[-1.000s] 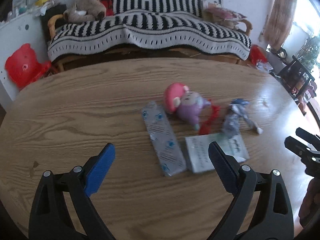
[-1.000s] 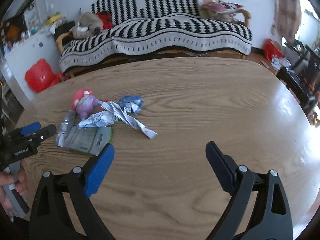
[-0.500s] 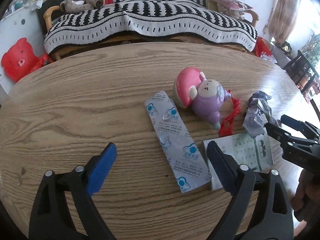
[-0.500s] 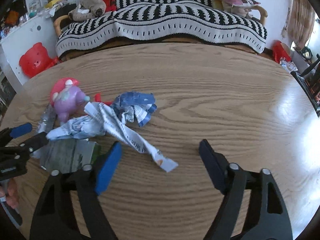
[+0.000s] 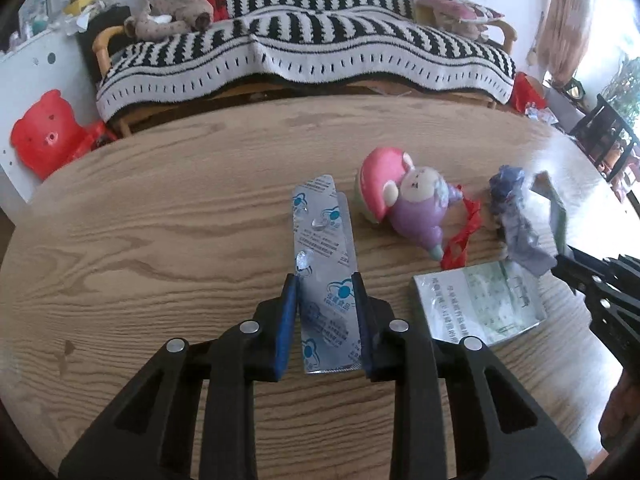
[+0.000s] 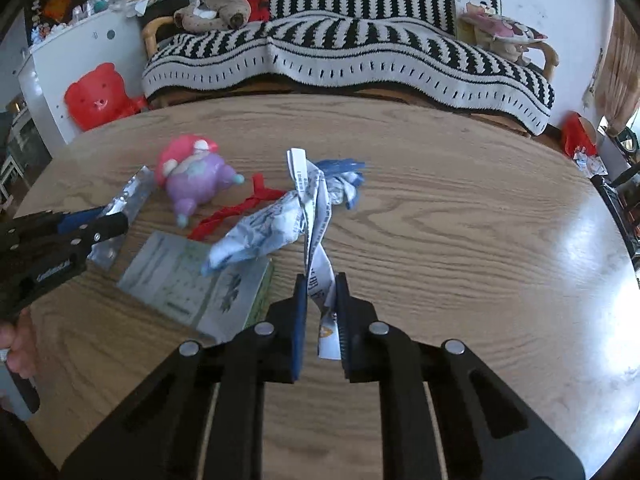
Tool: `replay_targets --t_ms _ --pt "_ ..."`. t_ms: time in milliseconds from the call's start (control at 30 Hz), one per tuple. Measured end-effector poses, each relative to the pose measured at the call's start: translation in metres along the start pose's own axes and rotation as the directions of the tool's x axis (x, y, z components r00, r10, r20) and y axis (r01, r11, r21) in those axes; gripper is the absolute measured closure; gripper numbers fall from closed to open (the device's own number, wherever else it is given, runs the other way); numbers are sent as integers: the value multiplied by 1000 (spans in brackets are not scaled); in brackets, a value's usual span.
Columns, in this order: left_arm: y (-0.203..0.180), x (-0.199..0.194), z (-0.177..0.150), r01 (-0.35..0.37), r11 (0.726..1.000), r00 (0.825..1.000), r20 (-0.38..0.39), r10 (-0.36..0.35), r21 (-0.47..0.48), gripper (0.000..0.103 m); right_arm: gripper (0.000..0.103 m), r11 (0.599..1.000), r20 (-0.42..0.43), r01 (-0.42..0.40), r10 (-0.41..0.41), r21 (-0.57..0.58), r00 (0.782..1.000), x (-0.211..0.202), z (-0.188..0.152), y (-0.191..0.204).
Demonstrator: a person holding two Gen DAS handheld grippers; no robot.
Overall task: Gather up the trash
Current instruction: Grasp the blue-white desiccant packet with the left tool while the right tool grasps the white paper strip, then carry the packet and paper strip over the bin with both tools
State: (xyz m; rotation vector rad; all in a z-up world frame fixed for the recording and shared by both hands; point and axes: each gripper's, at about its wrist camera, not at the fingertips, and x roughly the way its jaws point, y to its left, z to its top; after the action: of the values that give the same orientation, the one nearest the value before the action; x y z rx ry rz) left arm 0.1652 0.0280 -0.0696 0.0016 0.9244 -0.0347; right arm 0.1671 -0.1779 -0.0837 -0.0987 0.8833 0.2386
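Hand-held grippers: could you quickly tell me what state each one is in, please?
Left hand-held gripper: closing around the silver foil packet.
Right hand-held gripper: shut on the crumpled paper strip.

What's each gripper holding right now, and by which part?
Left gripper: jaws closing on the foil strip, near end. Right gripper: crumpled wrapper's tail.

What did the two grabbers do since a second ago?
Both went from wide open to closing in. The left gripper is closing on the silver blister strip. The right gripper moved to the crumpled paper and shut on its tail. The toy, booklet and table stayed put.
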Motion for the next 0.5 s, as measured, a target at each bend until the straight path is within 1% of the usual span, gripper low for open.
replay_targets --t_ms 100,233,300,400,500 --pt "1 -15 4 -6 1000 1000 25 6 -19 77 88 1000 20 -2 1 14 1000 -21 -5 -6" --pt "-11 -38 8 28 999 998 58 -27 -27 77 88 999 42 13 -15 41 999 -50 -15 -20" --pt "-25 -46 8 46 999 997 70 -45 -11 77 88 998 47 21 -24 58 999 -63 -21 -31" --pt "-58 -57 6 84 996 993 85 -87 33 77 88 995 54 48 -53 90 997 -87 -36 -52" --pt "-105 -70 -1 130 986 986 96 -140 101 77 88 989 59 83 -91 122 994 -111 -53 -76"
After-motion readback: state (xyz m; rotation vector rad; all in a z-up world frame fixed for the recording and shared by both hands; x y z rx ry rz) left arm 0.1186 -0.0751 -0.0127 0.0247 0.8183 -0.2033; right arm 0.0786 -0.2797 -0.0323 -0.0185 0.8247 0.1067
